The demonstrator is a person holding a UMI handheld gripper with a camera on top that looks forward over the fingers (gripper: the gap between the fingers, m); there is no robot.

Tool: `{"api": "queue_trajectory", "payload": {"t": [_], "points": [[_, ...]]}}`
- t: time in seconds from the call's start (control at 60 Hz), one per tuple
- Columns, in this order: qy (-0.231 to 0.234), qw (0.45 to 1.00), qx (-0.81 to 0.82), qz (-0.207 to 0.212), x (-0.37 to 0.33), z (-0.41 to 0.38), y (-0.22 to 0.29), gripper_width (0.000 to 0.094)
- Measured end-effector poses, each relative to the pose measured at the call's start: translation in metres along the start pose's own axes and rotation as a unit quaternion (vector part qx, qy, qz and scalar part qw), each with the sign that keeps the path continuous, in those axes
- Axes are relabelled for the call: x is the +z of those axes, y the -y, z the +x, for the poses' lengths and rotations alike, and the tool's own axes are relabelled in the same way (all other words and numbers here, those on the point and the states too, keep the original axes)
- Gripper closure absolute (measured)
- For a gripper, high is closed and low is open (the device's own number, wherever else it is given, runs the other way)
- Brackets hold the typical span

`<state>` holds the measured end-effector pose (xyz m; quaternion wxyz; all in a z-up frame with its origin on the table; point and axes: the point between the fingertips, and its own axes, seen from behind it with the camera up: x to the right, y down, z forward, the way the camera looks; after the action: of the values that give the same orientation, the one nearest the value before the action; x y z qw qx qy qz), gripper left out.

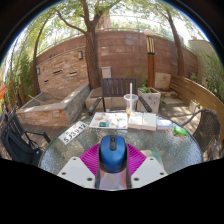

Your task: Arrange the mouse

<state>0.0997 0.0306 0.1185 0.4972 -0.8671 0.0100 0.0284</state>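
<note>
A blue computer mouse (pixel 111 153) with a dark scroll wheel sits between my gripper's fingers, held above the round glass table (pixel 60 152). My gripper (pixel 111 160) is shut on the mouse, with the magenta pads (pixel 93 158) pressing on both of its sides. The mouse's rear end is hidden between the finger bases.
On the table beyond the mouse lie papers and magazines (pixel 110 121), a book (pixel 143 121), a white cup with a straw (pixel 130 102) and a card (pixel 74 131). Dark chairs (pixel 18 135) stand around the table. A brick wall (pixel 110 55) and trees lie behind.
</note>
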Motion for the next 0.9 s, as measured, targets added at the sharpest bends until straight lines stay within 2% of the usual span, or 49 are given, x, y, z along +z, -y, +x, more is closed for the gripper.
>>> {"api": "queue_trajectory", "payload": {"t": [0.117,0.183,0.283,0.383,0.433,0.683,0.9], "points": [[-0.012,0.998,-0.007,-0.069,0.029,0.041,-0.075,0.0583],[-0.007,0.996,-0.004,-0.091,0.038,0.052,-0.104,0.0516],[0.005,0.993,-0.005,-0.114,0.037,0.054,-0.121,0.0399],[-0.001,0.995,-0.019,-0.093,0.019,0.055,-0.100,0.0069],[-0.001,0.996,-0.021,-0.083,0.005,0.051,-0.090,0.0095],[-0.030,0.998,-0.026,-0.045,-0.109,0.031,-0.035,0.0082],[-0.055,0.998,-0.031,-0.019,-0.225,0.006,-0.030,0.0079]]}}
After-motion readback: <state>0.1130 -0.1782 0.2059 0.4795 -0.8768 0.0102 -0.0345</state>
